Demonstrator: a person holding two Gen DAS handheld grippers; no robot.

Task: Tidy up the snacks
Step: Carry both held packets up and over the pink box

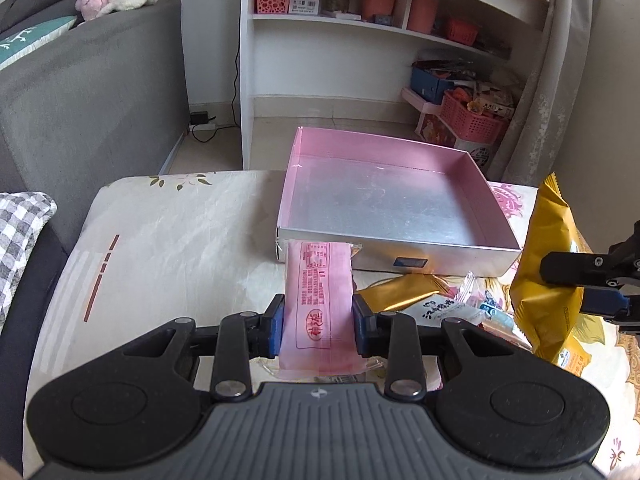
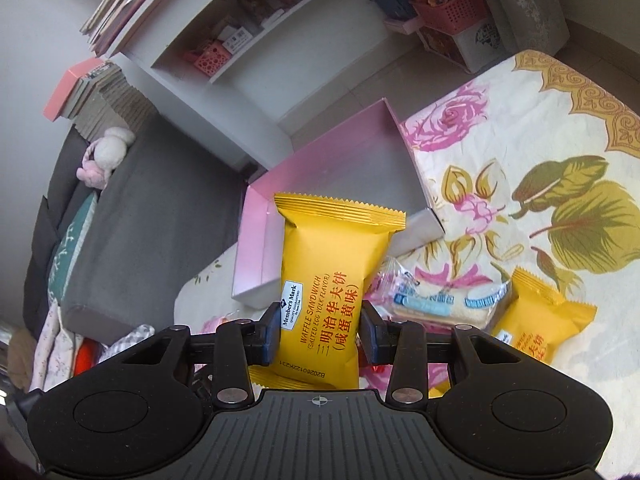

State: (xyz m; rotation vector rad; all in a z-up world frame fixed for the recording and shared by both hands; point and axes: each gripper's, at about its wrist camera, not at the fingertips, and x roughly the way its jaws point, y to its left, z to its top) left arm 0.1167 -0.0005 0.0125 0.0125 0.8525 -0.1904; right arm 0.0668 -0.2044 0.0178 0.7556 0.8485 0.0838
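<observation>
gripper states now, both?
Left gripper: closed on a pink snack packet.
Right gripper: closed on a yellow waffle sandwich packet.

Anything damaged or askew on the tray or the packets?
The pink tray looks torn at its near-left corner, the wall edge ragged there. Otherwise nothing odd: pink packet and yellow waffle packet look intact, the tray empty.

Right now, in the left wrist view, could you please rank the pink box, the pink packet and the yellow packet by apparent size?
1. pink box
2. yellow packet, closer to the camera, so unsure
3. pink packet, close too
</observation>
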